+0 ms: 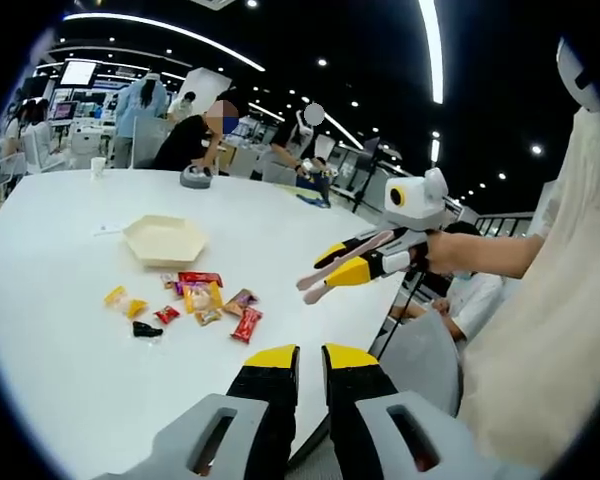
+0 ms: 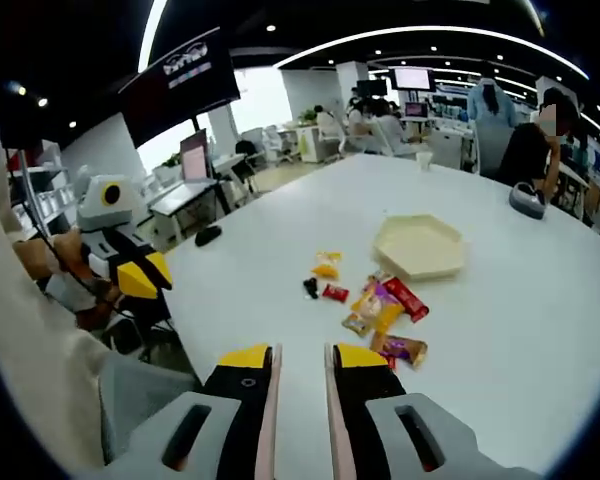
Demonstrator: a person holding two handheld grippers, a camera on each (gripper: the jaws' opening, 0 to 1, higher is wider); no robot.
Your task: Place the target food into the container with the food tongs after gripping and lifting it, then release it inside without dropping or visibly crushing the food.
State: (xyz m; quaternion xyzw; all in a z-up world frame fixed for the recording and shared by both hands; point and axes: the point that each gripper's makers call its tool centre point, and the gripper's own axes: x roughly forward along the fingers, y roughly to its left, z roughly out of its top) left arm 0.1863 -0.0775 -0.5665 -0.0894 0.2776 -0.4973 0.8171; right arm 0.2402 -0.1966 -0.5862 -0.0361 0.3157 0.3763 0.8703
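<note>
A beige hexagonal container (image 1: 165,240) (image 2: 418,247) sits on the white table (image 1: 70,360) (image 2: 520,330). Just in front of it lie several wrapped snacks (image 1: 202,297) (image 2: 380,305), among them yellow pieces (image 1: 125,300) (image 2: 326,268), a black one (image 1: 146,329) (image 2: 310,288) and a red wrapper (image 1: 246,324). My right gripper (image 1: 316,283) (image 2: 302,352) hovers off the table's near edge, shut on pinkish food tongs (image 1: 370,242) whose arms line its jaws. My left gripper (image 1: 310,352) (image 2: 142,278) is also short of the table, jaws close together with nothing between them.
A grey round object (image 1: 196,178) (image 2: 528,200) and a white cup (image 1: 98,165) (image 2: 424,160) stand at the table's far side, where people lean in. A grey chair (image 1: 420,350) is beside the near edge. A person's pale sleeve (image 1: 540,330) is at the right.
</note>
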